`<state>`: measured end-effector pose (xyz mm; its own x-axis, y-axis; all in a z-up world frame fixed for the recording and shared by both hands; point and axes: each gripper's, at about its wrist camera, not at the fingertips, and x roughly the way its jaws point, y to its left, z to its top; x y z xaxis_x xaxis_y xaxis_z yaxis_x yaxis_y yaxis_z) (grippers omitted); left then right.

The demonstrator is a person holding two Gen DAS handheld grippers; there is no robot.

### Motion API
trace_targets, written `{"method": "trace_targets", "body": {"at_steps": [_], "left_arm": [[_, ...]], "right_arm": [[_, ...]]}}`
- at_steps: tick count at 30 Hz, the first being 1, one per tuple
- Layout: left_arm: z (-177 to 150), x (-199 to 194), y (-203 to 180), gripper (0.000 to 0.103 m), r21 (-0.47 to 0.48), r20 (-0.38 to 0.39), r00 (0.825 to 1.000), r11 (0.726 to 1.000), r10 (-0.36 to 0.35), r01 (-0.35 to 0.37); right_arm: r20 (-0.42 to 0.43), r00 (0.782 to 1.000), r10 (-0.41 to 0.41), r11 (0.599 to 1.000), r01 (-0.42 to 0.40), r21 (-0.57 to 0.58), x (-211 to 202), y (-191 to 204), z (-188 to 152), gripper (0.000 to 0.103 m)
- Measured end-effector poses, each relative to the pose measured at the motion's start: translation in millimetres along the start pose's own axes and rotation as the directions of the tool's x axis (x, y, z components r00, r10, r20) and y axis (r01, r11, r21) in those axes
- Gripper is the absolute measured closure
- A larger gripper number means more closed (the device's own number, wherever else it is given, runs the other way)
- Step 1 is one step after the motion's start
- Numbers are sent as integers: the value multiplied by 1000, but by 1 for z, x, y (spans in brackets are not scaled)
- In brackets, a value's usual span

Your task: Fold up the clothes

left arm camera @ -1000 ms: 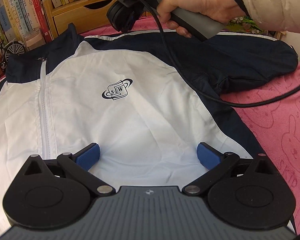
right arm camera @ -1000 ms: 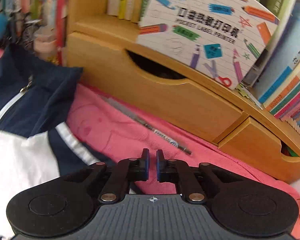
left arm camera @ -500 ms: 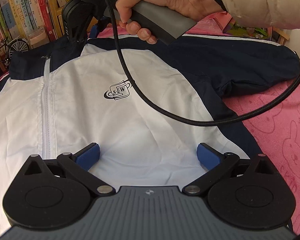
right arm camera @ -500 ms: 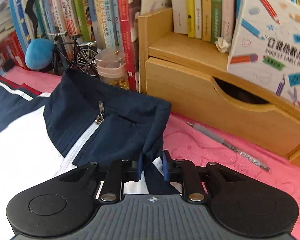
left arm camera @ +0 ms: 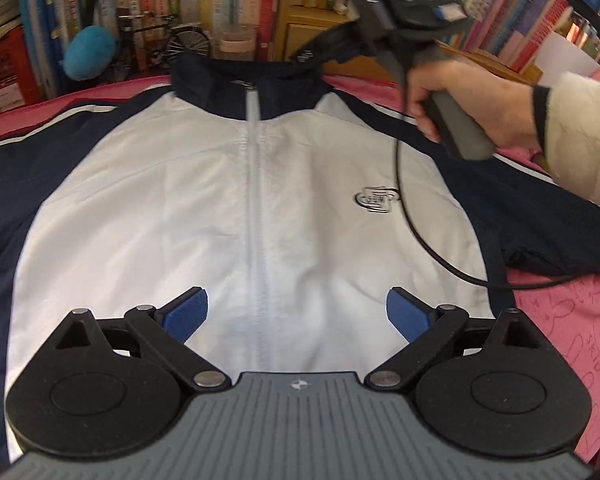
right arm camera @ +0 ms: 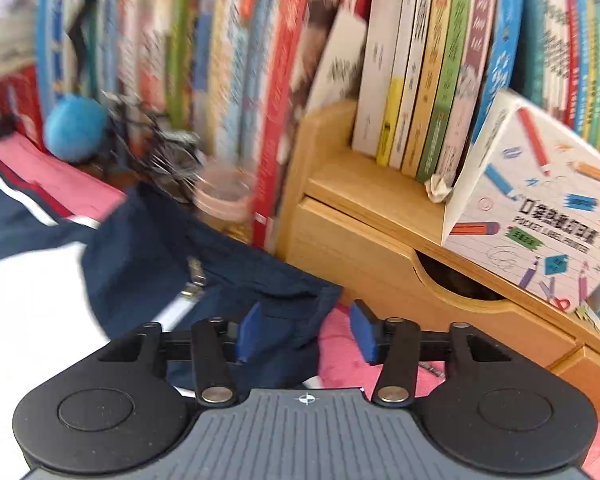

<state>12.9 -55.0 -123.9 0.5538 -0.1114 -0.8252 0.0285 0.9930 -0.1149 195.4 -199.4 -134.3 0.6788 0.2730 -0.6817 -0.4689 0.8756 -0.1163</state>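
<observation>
White and navy jacket (left arm camera: 256,200) is laid flat, zipped, on the pink cover (left arm camera: 572,320). Left gripper (left arm camera: 296,314) is held wide apart above the near hem. Right gripper (right arm camera: 306,332) is spread at the far collar (right arm camera: 220,276), gripping nothing.

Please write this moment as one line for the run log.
task: fold clothes | left gripper: open, above jacket front | right gripper: open, at collar corner | fold: not begun

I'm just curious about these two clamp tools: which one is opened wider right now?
The left gripper, spread wide over the white front of the jacket. The right gripper is open only partway, around the jacket's navy collar.
</observation>
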Motion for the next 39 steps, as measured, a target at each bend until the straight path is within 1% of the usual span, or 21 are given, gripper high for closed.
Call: {"method": "trace_targets", "body": {"at_steps": [1,3,4,5,7,9,10,15,17,18,19,22,26,28,30,32,34,35,37,38,39], "left_arm": [[-1,-7,13,5,-15,-2,999,999,36,-36],[-3,-16,36,5,-26,-29,995,995,101,-101],[-4,-14,44,5,-17,-49,991,992,126,-127],[-6,-12,50,5,-3,-65,987,989,149,-149],[-11,-3,57,5,32,-105,978,983,183,-180],[-19,4,61,4,64,-148,969,979,200,-192],[-24,4,61,0,79,-150,968,979,200,-190],[-33,4,66,0,118,-165,971,981,174,-156],[-32,4,69,0,129,-180,971,982,156,-134],[-33,2,70,0,168,-183,971,978,155,-124],[-33,-1,71,0,205,-185,971,972,151,-112],[-44,-19,77,0,302,-185,977,952,109,-50],[-74,-54,84,4,362,-234,972,925,-27,113],[-92,-69,83,4,394,-249,965,902,-79,175],[-109,-77,82,4,429,-267,960,881,-89,201],[-126,-79,82,4,468,-298,953,861,-60,201],[-144,-78,89,1,494,-312,950,850,-19,180],[-150,-81,95,0,488,-309,951,855,-22,178],[-160,-84,105,0,475,-306,952,866,-3,156],[-165,-86,109,0,478,-301,954,866,3,148],[-169,-88,112,0,484,-294,956,863,3,146]], "right_arm": [[47,997,55,998,-56,20,-24,4,-7,25],[38,985,166,986,-166,-5,-53,31,-28,17],[32,975,221,975,-221,-17,-68,45,-38,18],[3,968,251,967,-251,-34,-73,60,-49,20],[-75,958,278,955,-284,-82,-85,94,-72,34],[-157,950,272,953,-289,-97,-86,122,-91,46],[-178,950,257,958,-275,-81,-91,126,-103,48],[-223,962,159,984,-174,-48,-120,115,-144,45],[-262,962,80,997,-75,28,-127,89,-157,33],[-290,956,33,998,-14,68,-129,75,-163,30],[-326,945,-23,995,54,86,-135,64,-167,31],[-301,954,0,1000,6,18,-172,99,-168,34],[-269,962,34,996,-56,-75,-220,146,-169,33],[-265,961,84,981,-127,-149,-224,198,-164,33],[-277,955,103,964,-165,-211,-218,242,-162,33],[-319,944,88,959,-167,-227,-213,272,-170,33],[-368,929,39,990,-86,-113,-213,270,-185,32],[-377,926,31,999,-44,-27,-216,261,-190,32],[-429,903,-9,981,92,173,-227,230,-210,25],[-443,896,-20,971,123,206,-232,222,-217,25],[-479,874,-73,972,170,161,-236,221,-224,26]]}}
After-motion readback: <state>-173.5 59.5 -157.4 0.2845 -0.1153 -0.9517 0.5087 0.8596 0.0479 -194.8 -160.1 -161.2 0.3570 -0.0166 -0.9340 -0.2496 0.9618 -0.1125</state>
